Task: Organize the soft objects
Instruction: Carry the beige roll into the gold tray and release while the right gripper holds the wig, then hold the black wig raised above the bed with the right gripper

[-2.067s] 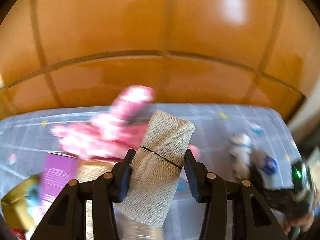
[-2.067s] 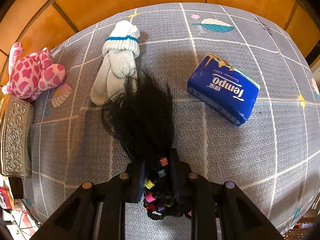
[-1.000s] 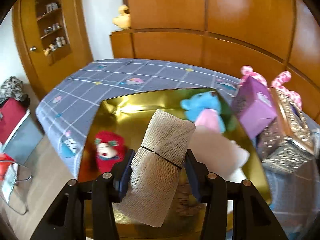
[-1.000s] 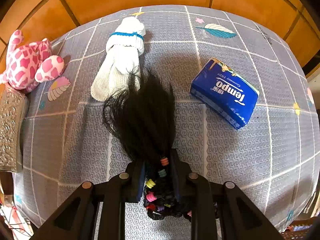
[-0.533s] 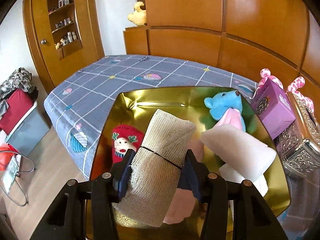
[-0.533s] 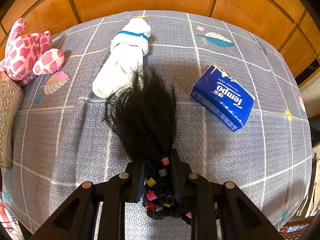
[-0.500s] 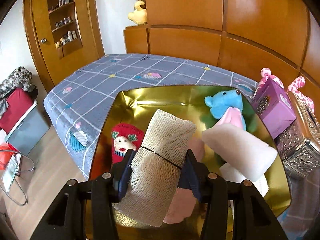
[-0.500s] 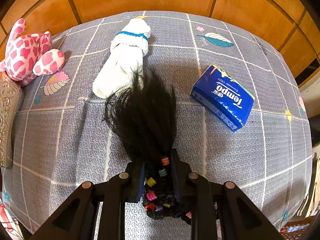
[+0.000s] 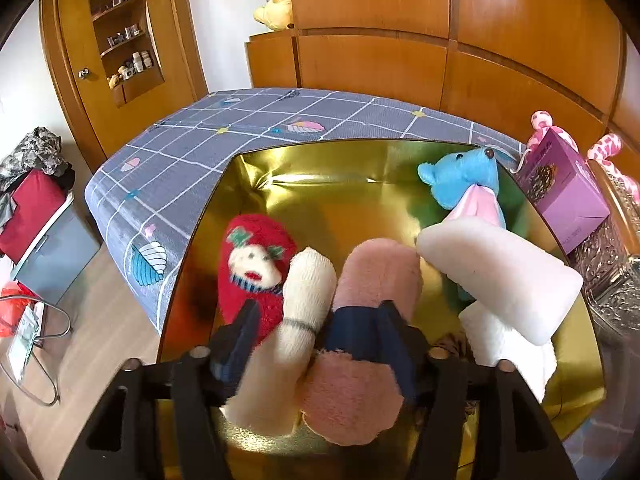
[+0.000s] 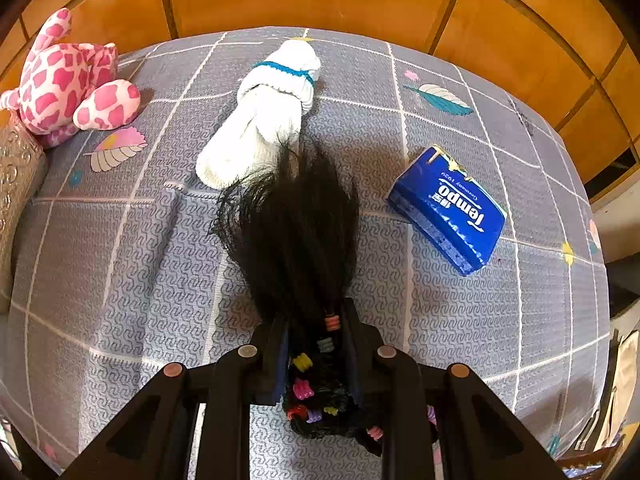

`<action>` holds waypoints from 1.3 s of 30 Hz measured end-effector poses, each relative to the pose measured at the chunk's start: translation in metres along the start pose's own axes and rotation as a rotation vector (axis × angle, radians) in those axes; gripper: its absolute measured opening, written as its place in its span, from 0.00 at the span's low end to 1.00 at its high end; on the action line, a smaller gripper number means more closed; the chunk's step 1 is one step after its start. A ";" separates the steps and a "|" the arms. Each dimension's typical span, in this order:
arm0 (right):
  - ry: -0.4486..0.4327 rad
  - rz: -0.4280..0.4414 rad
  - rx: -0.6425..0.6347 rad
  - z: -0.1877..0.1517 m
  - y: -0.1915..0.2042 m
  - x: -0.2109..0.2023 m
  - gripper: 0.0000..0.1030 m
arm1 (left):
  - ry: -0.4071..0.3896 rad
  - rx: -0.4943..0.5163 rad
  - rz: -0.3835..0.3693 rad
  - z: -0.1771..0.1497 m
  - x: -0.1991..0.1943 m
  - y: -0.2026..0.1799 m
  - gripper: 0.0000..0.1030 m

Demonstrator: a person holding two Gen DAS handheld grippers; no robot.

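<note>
The left gripper (image 9: 316, 344) hangs over the shiny gold box (image 9: 320, 168), and its jaws have just been opening. The cream gauze roll tied with a thin black band (image 9: 296, 320) is between them but looks released: the left pad stands clear of it, and the roll seems to lie down in the box, between the red knitted sock with a doll face (image 9: 252, 264) and the pink fluffy roll (image 9: 368, 320). So the step in hand is, I think, the dropping of the gauze roll into the box, and it seems nearly done.

In the same box there are also a blue plush bear (image 9: 460, 180) and a white foam block (image 9: 500, 272) (the block leans over the bear's lower part).

The right gripper (image 10: 316, 352) is clenched on a bundle of black hair with small coloured clips (image 10: 296, 232), and it holds the bundle above the grey checked bedcover (image 10: 120, 240). On the cover lie a white rolled sock with a blue band (image 10: 264, 116), a blue tissue pack (image 10: 448, 208) and a pink spotted plush toy (image 10: 68, 80), all apart from each other.

The next move calls probably for lifting the left gripper straight up, without catching the pink fluffy roll that touches the right jaw. Then the hair bundle can go to the box. It is loose, so strands may hang over the rim.
</note>
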State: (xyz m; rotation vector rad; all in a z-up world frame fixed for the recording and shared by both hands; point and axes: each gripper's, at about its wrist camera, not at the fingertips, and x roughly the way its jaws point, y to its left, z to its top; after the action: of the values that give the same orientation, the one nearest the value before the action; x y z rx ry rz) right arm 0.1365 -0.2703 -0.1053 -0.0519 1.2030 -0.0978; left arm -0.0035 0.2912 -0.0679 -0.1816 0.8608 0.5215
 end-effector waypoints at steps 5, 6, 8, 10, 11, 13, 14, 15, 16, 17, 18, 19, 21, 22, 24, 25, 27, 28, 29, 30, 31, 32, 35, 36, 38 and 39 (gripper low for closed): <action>-0.002 -0.015 -0.015 -0.001 0.006 -0.003 0.22 | -0.012 0.009 0.002 0.000 -0.003 -0.002 0.77; -0.003 -0.017 -0.017 -0.003 0.008 -0.005 0.22 | -0.015 0.010 0.001 0.000 -0.004 -0.002 0.79; -0.003 -0.020 -0.020 -0.004 0.009 -0.006 0.22 | -0.023 0.009 0.004 0.000 -0.006 -0.003 0.80; -0.002 -0.022 -0.019 -0.005 0.010 -0.007 0.22 | -0.034 0.014 0.007 0.001 -0.009 -0.004 0.82; -0.001 -0.022 -0.022 -0.003 0.008 -0.005 0.22 | -0.040 0.016 0.009 0.002 -0.011 -0.005 0.84; 0.000 -0.022 -0.024 -0.002 0.007 -0.004 0.22 | -0.052 0.016 0.011 0.003 -0.014 -0.005 0.85; 0.001 -0.022 -0.024 -0.002 0.007 -0.005 0.22 | -0.057 0.015 0.010 0.003 -0.016 -0.005 0.86; 0.002 -0.022 -0.025 -0.002 0.008 -0.005 0.22 | -0.060 0.015 0.010 0.004 -0.017 -0.006 0.88; 0.002 -0.023 -0.025 -0.004 0.010 -0.007 0.22 | -0.064 0.015 0.011 0.004 -0.018 -0.006 0.89; 0.002 -0.023 -0.026 -0.004 0.010 -0.008 0.22 | -0.066 0.014 0.011 0.005 -0.019 -0.006 0.90; 0.002 -0.024 -0.026 -0.004 0.010 -0.007 0.22 | -0.070 0.013 0.011 0.005 -0.021 -0.006 0.90; 0.002 -0.025 -0.028 -0.004 0.010 -0.007 0.22 | -0.071 0.012 0.009 0.005 -0.022 -0.006 0.90; 0.001 -0.028 -0.031 -0.004 0.010 -0.008 0.21 | -0.072 0.010 -0.002 0.007 -0.024 -0.006 0.90; 0.001 -0.031 -0.032 -0.004 0.011 -0.008 0.20 | -0.072 0.009 -0.009 0.007 -0.025 -0.006 0.90; 0.003 -0.032 -0.036 -0.006 0.013 -0.010 0.19 | -0.074 0.005 -0.018 0.008 -0.027 -0.006 0.90; 0.003 -0.030 -0.036 -0.007 0.014 -0.011 0.19 | -0.077 0.003 -0.024 0.008 -0.028 -0.007 0.90; 0.006 -0.027 -0.028 -0.009 0.016 -0.013 0.18 | -0.079 -0.001 -0.034 0.008 -0.030 -0.007 0.91; 0.012 -0.016 -0.014 -0.009 0.017 -0.014 0.18 | -0.078 -0.004 -0.038 0.008 -0.030 -0.007 0.92; 0.021 0.001 0.000 -0.009 0.016 -0.015 0.17 | -0.075 -0.007 -0.047 0.007 -0.030 -0.007 0.92; 0.033 0.030 0.015 -0.009 0.015 -0.017 0.17 | -0.071 -0.008 -0.056 0.007 -0.030 -0.008 0.92; 0.038 0.052 0.026 -0.010 0.016 -0.018 0.16 | -0.068 -0.007 -0.060 0.006 -0.030 -0.009 0.92; 0.047 0.086 0.040 -0.010 0.016 -0.019 0.16 | -0.066 -0.004 -0.064 0.006 -0.030 -0.010 0.92; 0.078 0.177 0.061 -0.013 0.018 -0.022 0.19 | -0.063 0.008 -0.072 0.004 -0.030 -0.014 0.92; 0.083 0.207 0.056 -0.015 0.021 -0.024 0.20 | -0.062 0.012 -0.076 0.003 -0.030 -0.016 0.92; 0.089 0.235 0.056 -0.017 0.024 -0.025 0.30 | -0.059 0.014 -0.082 0.003 -0.031 -0.017 0.92; 0.091 0.270 0.061 -0.019 0.025 -0.027 0.34 | -0.056 0.016 -0.085 0.002 -0.031 -0.018 0.92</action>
State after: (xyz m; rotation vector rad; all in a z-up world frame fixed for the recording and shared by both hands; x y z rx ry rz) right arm 0.1108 -0.2425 -0.0894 0.1698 1.2864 0.1014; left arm -0.0095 0.2657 -0.0443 -0.1878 0.7992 0.4380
